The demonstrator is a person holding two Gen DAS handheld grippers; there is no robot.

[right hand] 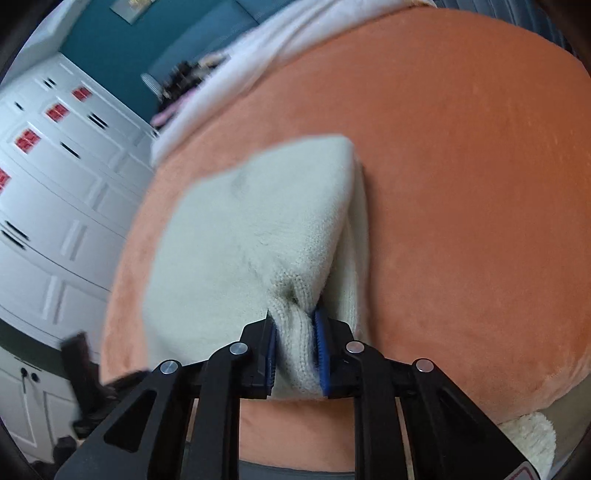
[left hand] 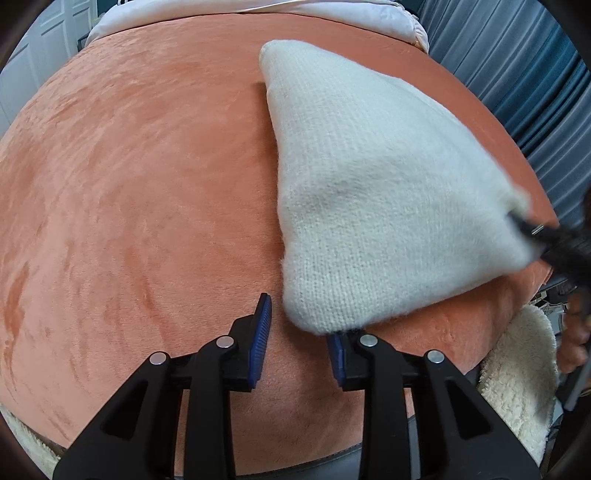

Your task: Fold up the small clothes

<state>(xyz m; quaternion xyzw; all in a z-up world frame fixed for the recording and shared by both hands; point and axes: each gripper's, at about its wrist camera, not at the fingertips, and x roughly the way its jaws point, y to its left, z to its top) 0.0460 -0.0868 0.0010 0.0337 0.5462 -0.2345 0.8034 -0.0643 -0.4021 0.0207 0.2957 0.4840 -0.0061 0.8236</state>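
**A:** How many things are there, counted from the tongs outward?

**B:** Two tongs and one garment. The left gripper [left hand: 297, 341] stands with its jaws wide apart and nothing between the blue pads [left hand: 259, 334]. The near corner of the cream knit garment [left hand: 369, 192] droops onto the tip of its right finger, but it is not clamped.

**A:** And the other?

**B:** The right gripper [right hand: 295, 354] is closed on a bunched fold of the same cream knit garment [right hand: 240, 236], the knit squeezed between both pads. In the left wrist view it shows as a dark blur at the garment's right corner [left hand: 543, 236].

**A:** Where does the garment lie?

**B:** Ahead and to the right of the left tongs, stretching away to a far corner. Straight ahead of the right tongs it is lifted, with a second layer hanging under it on the right side.

**A:** What is under it all?

**B:** One orange plush cover [left hand: 147, 184]. Left of the left tongs it runs bare, far out to its curved edge. Right of the right tongs it is bare too.

**A:** Edges?

**B:** The near edge sits just behind both tongs, with a fleecy cream throw [left hand: 517, 387] showing below it. At the far edge lies one white sheet [left hand: 258, 14]. Beyond, on the right, a blue curtain [left hand: 517, 74]; on the left, white cabinet doors [right hand: 55, 184].
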